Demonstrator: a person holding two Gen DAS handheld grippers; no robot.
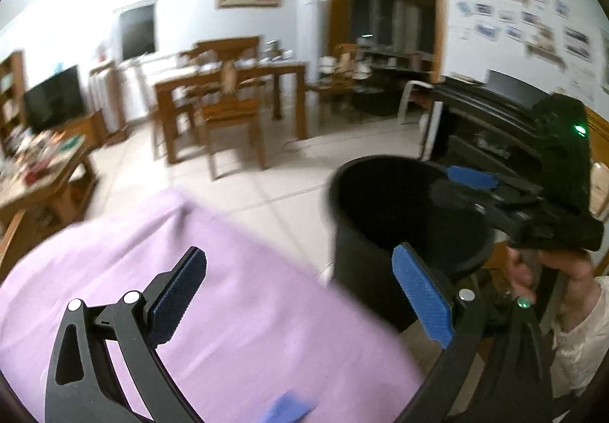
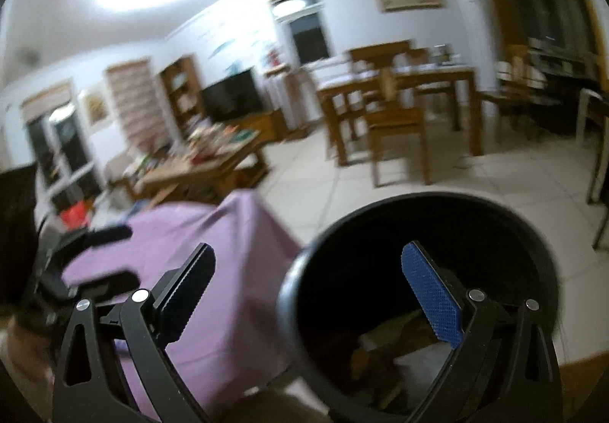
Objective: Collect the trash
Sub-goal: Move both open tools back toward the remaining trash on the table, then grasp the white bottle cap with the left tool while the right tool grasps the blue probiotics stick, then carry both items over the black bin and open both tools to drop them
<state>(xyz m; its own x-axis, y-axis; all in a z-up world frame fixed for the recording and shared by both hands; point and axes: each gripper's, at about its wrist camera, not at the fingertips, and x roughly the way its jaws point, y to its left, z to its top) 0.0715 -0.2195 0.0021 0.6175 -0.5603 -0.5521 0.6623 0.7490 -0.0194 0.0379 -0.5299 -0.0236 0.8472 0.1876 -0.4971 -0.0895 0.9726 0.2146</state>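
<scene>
Over the black bin (image 2: 418,293), right tongs (image 2: 316,293) gape wide — empty.

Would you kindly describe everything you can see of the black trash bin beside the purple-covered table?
The black trash bin is a round, open-topped container that looks like smooth dark plastic, with a thick rolled rim. It stands upright on the pale tiled floor, close beside the purple-covered table. Inside, crumpled trash in white and brown lies at the bottom. The right claw hangs open over its mouth, one finger above the opening; nothing visibly touches the rim.
</scene>
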